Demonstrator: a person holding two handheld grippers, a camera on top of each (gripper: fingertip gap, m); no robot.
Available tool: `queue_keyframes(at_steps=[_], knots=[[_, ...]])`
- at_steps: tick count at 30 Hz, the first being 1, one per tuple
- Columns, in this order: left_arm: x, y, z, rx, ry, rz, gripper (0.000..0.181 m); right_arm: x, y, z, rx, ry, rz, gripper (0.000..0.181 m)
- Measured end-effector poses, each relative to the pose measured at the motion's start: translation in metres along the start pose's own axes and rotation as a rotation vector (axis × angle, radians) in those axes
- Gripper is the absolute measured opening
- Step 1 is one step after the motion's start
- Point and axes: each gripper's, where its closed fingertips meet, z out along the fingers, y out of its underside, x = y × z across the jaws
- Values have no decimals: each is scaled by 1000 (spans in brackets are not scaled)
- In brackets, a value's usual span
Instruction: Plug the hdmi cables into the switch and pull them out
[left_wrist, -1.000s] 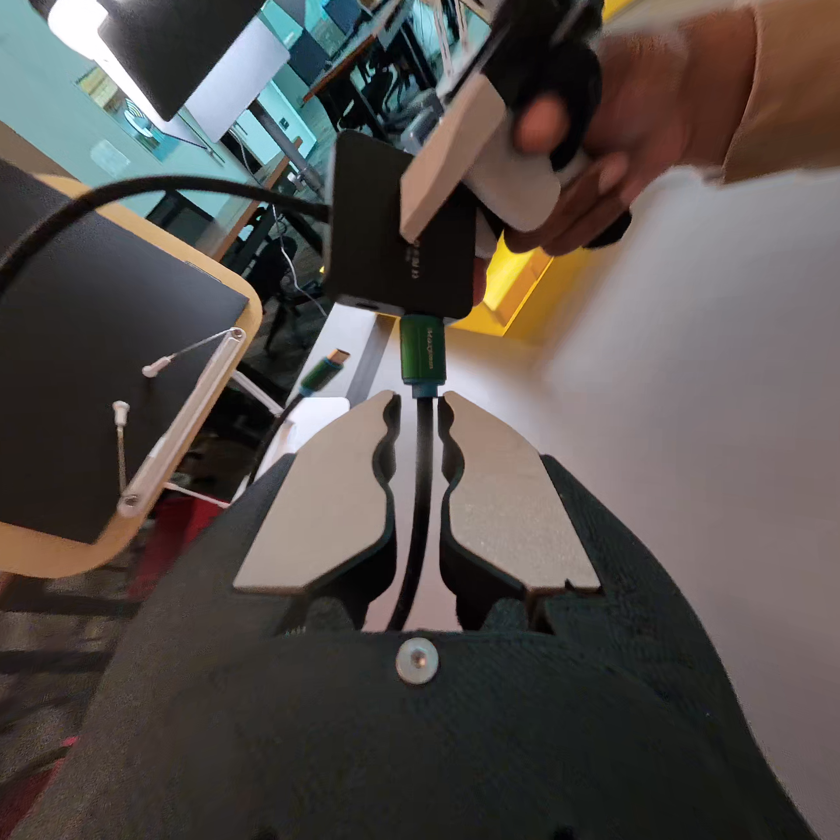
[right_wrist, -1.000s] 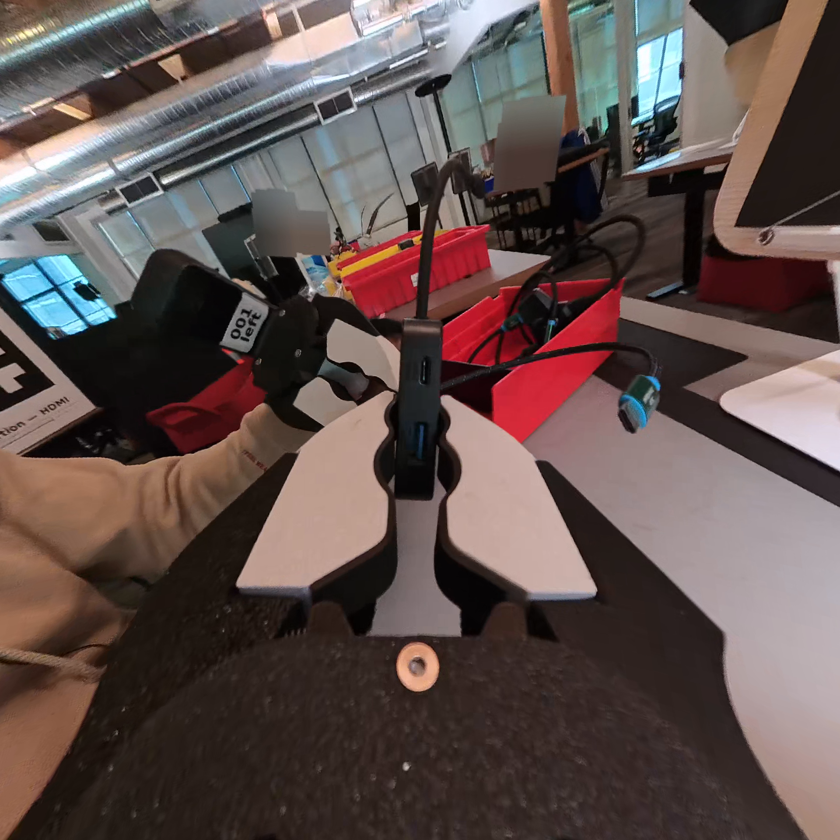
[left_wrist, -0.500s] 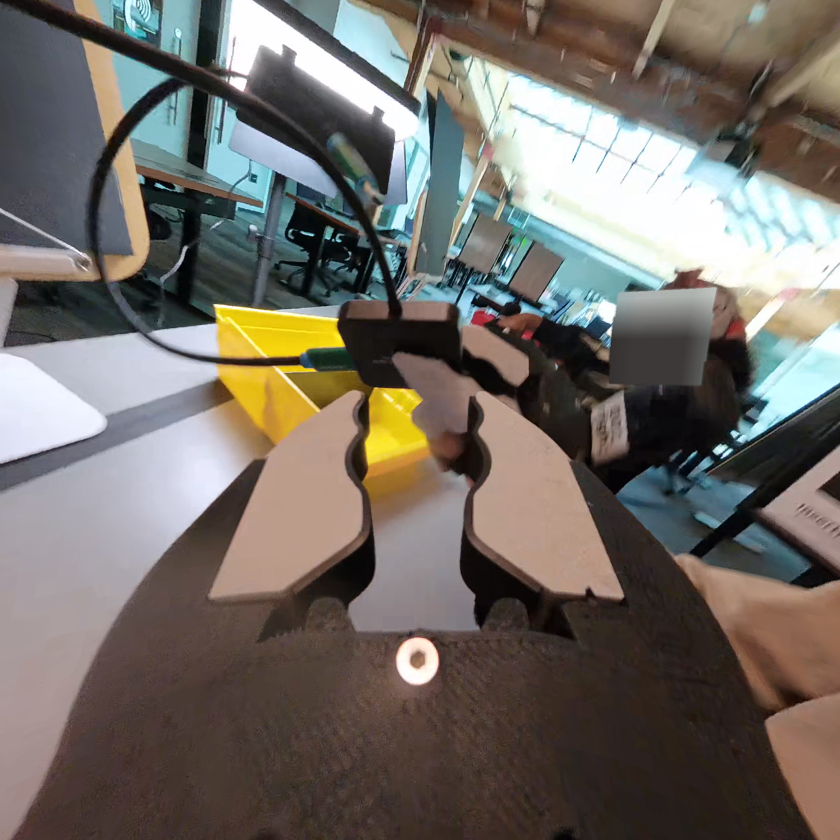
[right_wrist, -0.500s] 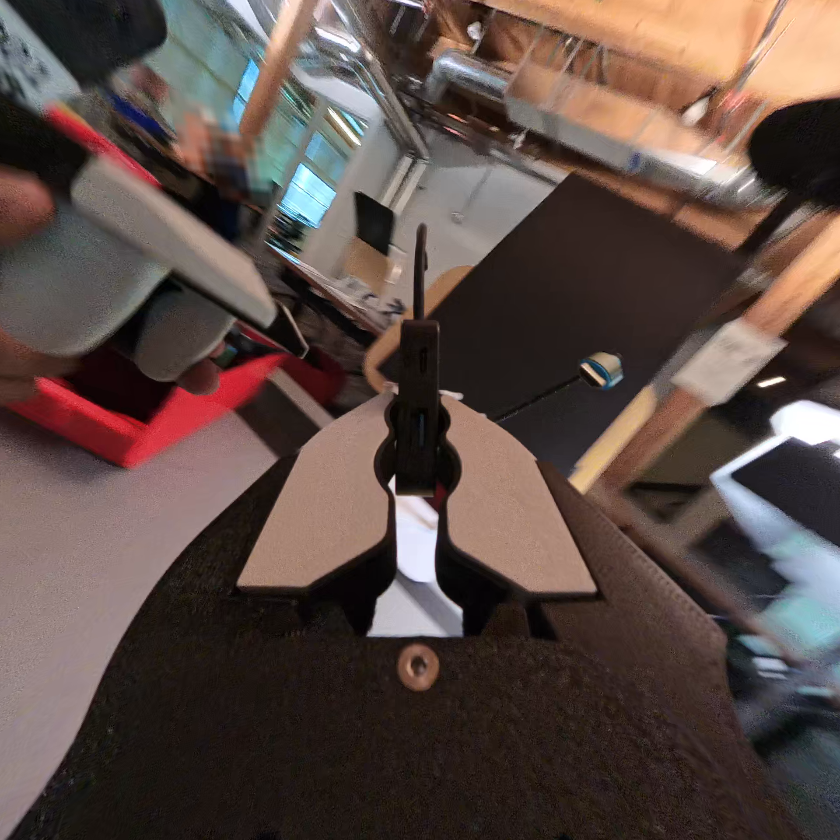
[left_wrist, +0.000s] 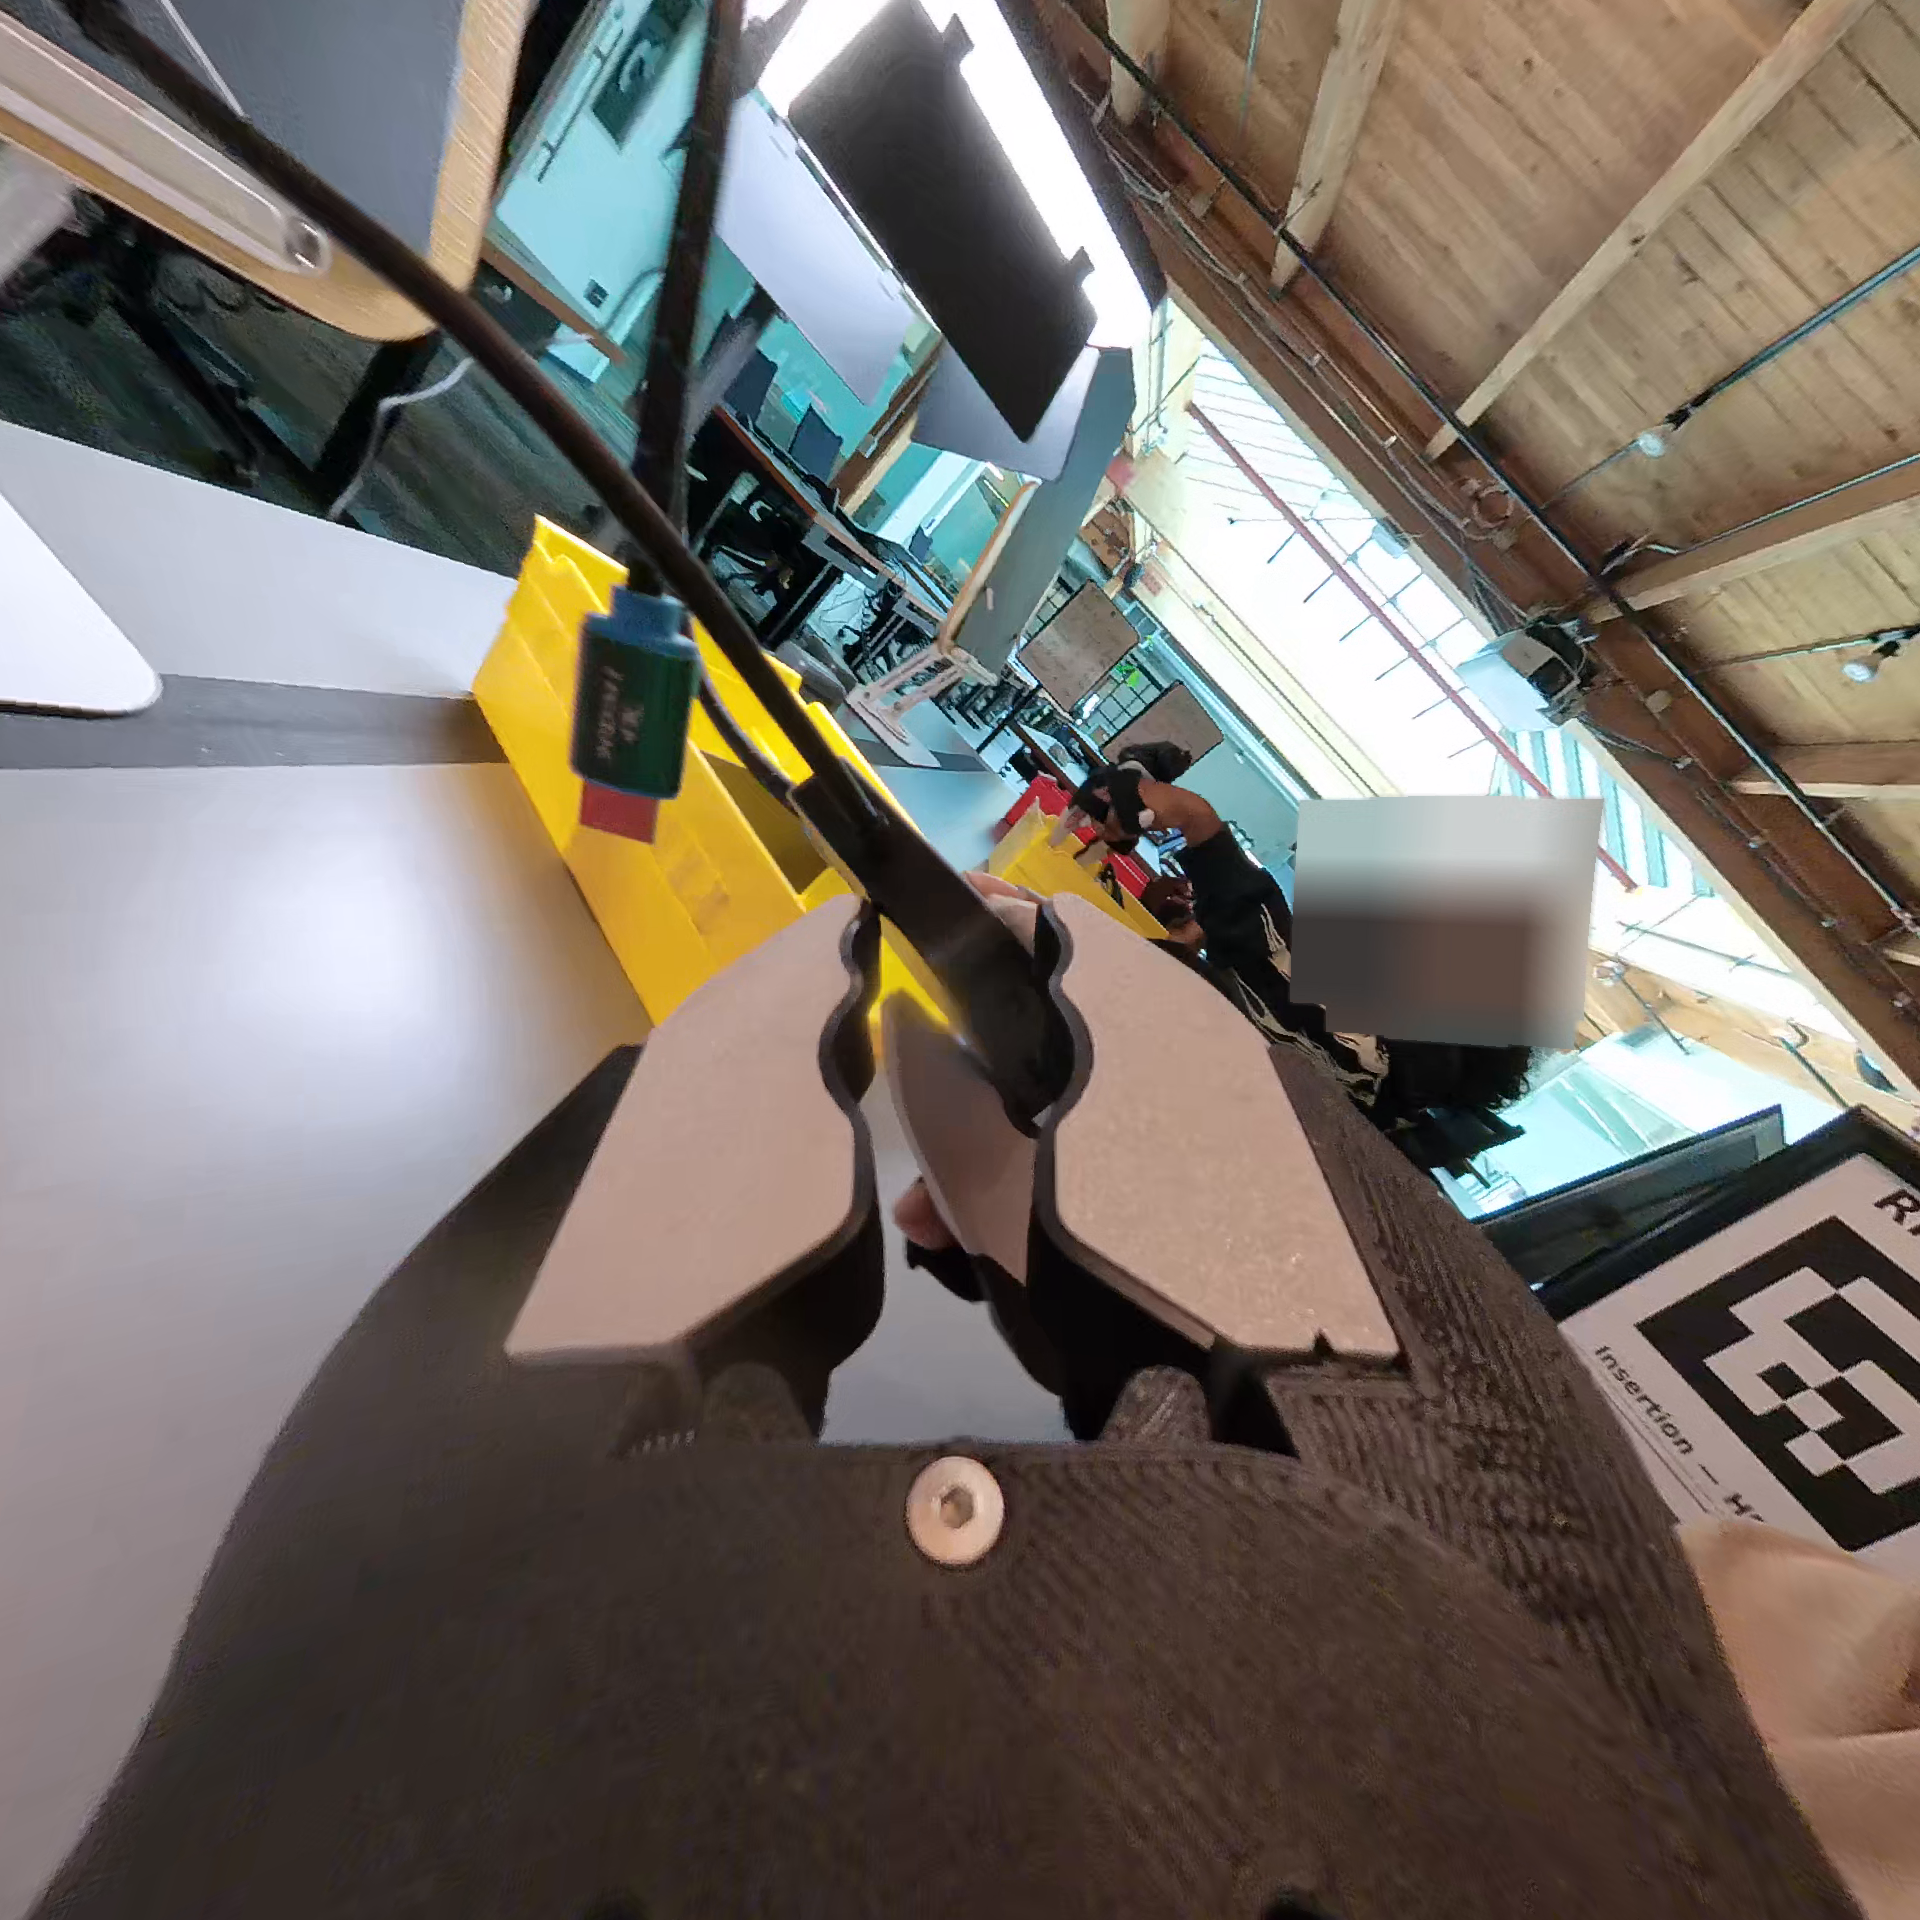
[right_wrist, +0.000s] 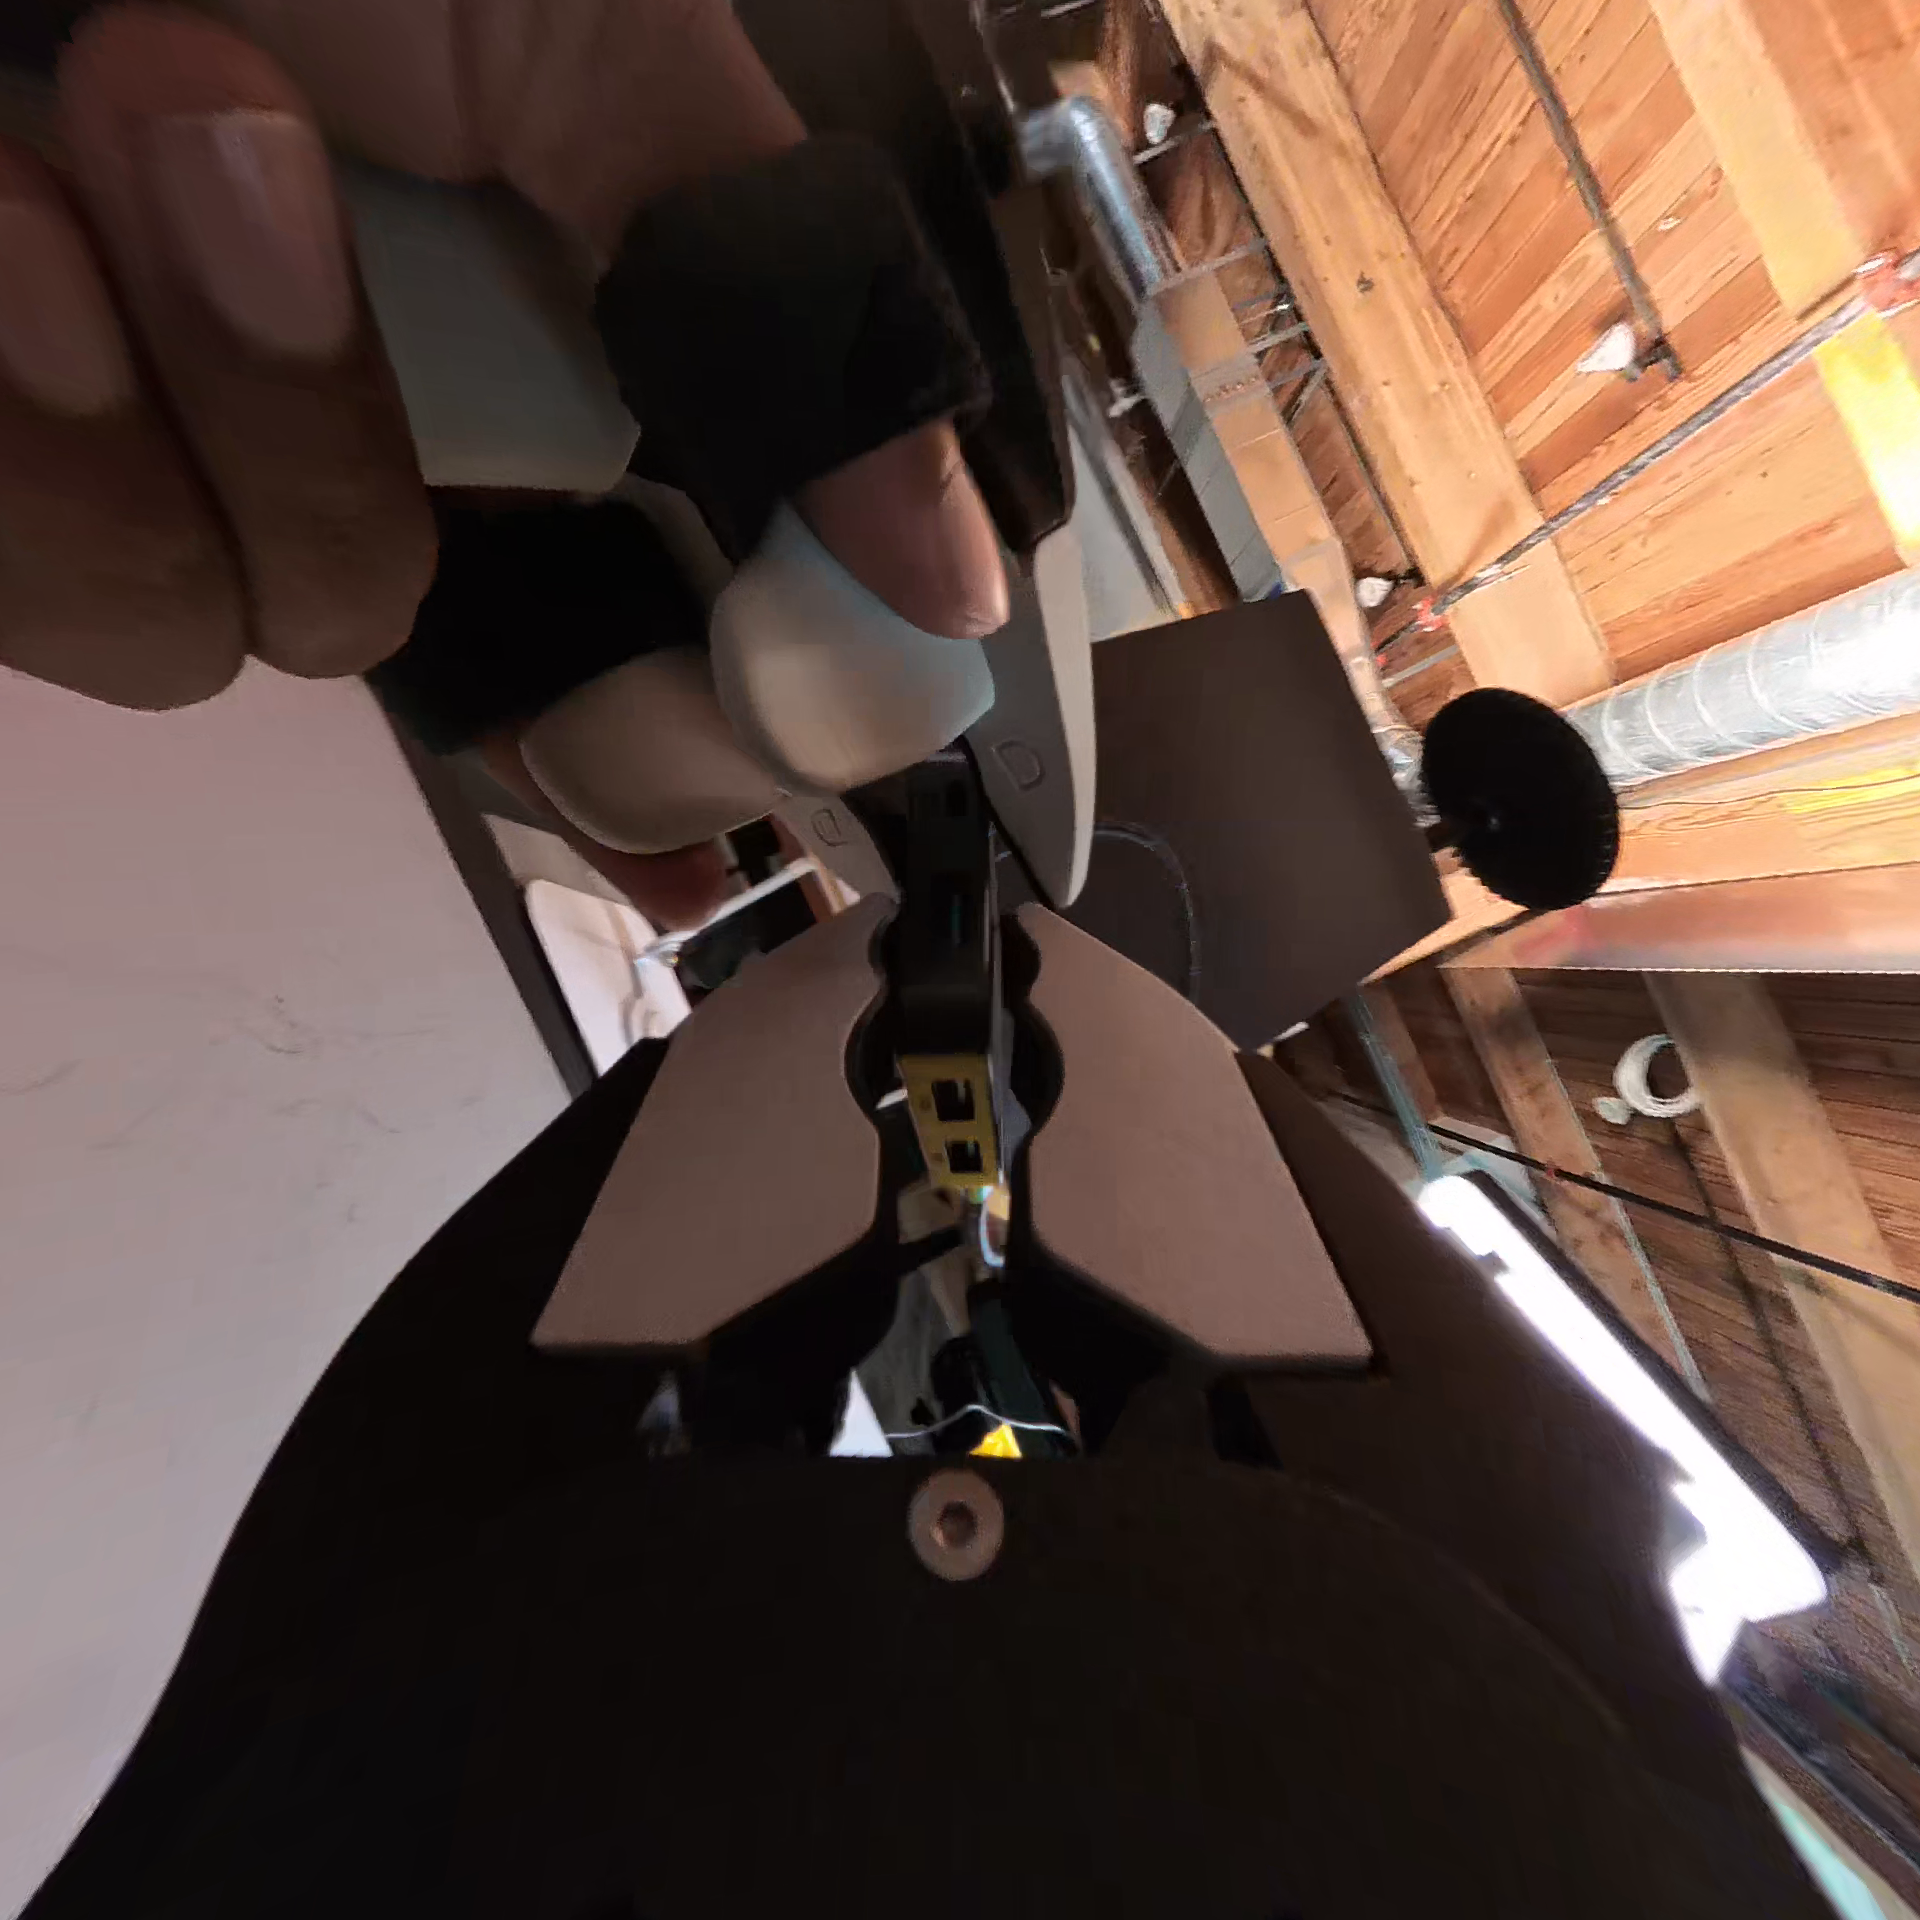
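Since half a second ago, the left hand-held gripper has been brought up to the switch, which then hung ahead of its tips, and both views have been tipped towards the wooden ceiling. The thin black switch is now seen edge-on, slanting between the left jaws. These are parted and not clenched: the switch lies against one finger, and a gap is left at the other. A grey finger of the right hand-held gripper also sits in that gap. The right hand-held gripper is clamped on the near end of the switch, ports facing its camera. The far end is hidden there by the person's hand and the left tool's fingers, which flank it. A thick black cable runs from the switch to the upper left. A green HDMI plug hangs free on its own cable, just left of the switch and in no socket. Behind it a yellow bin stands on the grey surface. A black-and-white marker board is seen at the right.
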Motion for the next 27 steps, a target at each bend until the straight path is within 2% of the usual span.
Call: queue_keyframes(at_steps=[3,6,10,12,14,18,23,25,27], knots=[[-10,-16,-14,32,11,63,27,-11,2,3,-21,-127,60,30],[-9,-36,-34,47,47,135,22,-15,4,3,-18,-264,272,30],[1,-53,-54,61,61,264,15,-16,12,0,6,-501,785,31],[11,-56,-57,60,83,293,14,-11,9,-4,63,-616,1054,32],[15,-54,-53,52,61,313,14,-8,8,-8,106,-691,1230,33],[23,-45,-43,19,43,335,14,-4,3,-11,182,-760,1415,39],[43,-35,-36,-10,130,340,15,10,-8,-15,317,-810,1607,40],[47,-30,-33,-12,170,330,15,17,-18,-21,399,-850,1657,35],[52,-30,-32,-2,218,297,15,24,-22,-25,459,-852,1655,21]])
